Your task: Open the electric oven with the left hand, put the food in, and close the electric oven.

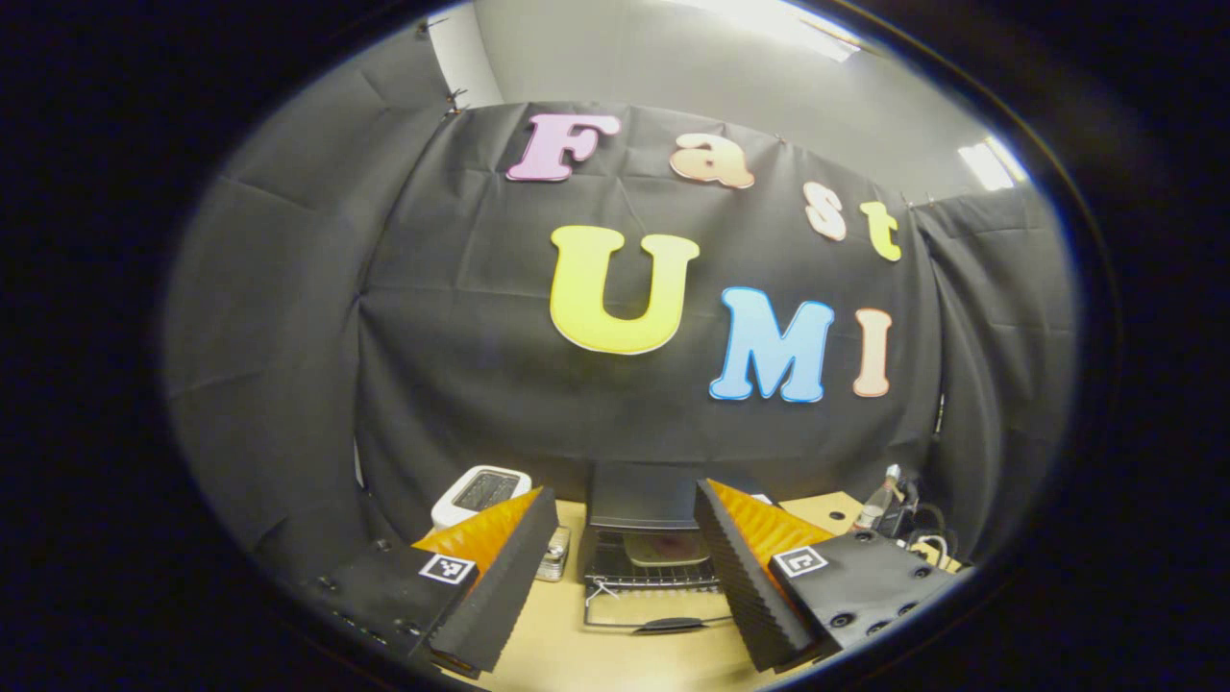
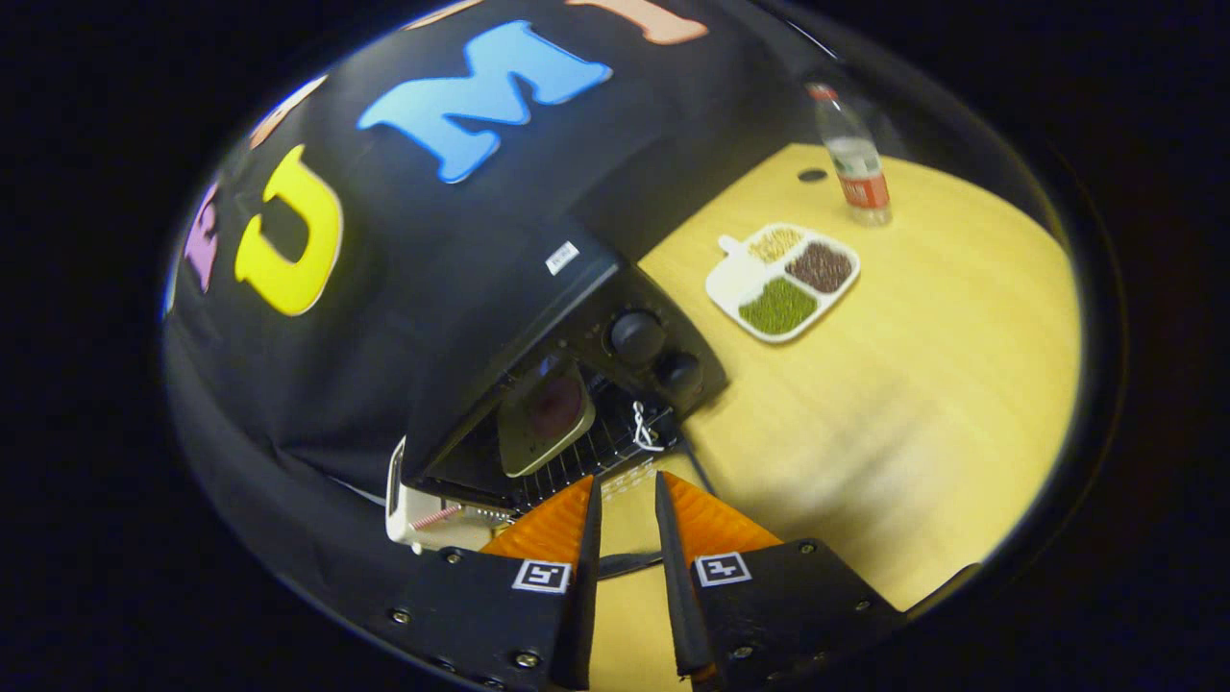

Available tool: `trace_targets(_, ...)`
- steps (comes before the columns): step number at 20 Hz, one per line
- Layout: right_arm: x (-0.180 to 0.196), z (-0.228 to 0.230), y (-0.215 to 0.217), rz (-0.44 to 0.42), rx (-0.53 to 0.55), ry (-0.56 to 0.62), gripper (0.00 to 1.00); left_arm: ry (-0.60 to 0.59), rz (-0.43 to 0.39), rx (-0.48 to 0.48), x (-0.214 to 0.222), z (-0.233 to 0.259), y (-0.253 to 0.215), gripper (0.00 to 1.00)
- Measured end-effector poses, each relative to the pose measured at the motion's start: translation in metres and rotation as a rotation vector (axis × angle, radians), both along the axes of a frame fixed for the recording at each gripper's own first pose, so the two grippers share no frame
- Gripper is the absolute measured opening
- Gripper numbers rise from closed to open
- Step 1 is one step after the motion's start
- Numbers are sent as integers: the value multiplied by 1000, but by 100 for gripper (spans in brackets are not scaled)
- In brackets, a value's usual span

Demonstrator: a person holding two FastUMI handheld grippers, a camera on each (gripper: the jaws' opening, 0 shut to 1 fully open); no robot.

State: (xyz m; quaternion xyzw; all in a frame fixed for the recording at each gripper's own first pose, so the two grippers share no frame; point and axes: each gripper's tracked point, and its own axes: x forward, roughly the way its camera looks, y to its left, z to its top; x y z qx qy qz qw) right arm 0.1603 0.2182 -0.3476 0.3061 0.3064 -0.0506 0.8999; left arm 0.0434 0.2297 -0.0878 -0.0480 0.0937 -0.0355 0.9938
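Note:
The black electric oven stands at the back of the table with its glass door folded down flat. Inside it, a plate of food rests on the wire rack. My left gripper is held back from the oven, wide open and holding nothing. In the right gripper view the oven appears tilted, with the plate on its rack. My right gripper hovers over the lowered door, its fingers a narrow gap apart with nothing held. The door handle shows through that gap.
A white appliance stands left of the oven. To the oven's right lie a white divided tray of grains and a plastic bottle. Two knobs sit on the oven's front. Bare wooden table spreads to the right.

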Motion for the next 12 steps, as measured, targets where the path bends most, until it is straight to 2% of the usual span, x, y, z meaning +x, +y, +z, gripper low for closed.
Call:
trace_targets(6,-31,111,-47,131,-298,-283,33,-15,-28,13,3,5,-61,100)
trace_targets(11,-54,201,-74,181,-446,-514,33,-20,-40,14,6,9,-108,100)
trace_targets(12,-57,209,-78,195,-462,-539,55,-16,-40,14,8,8,-114,100)
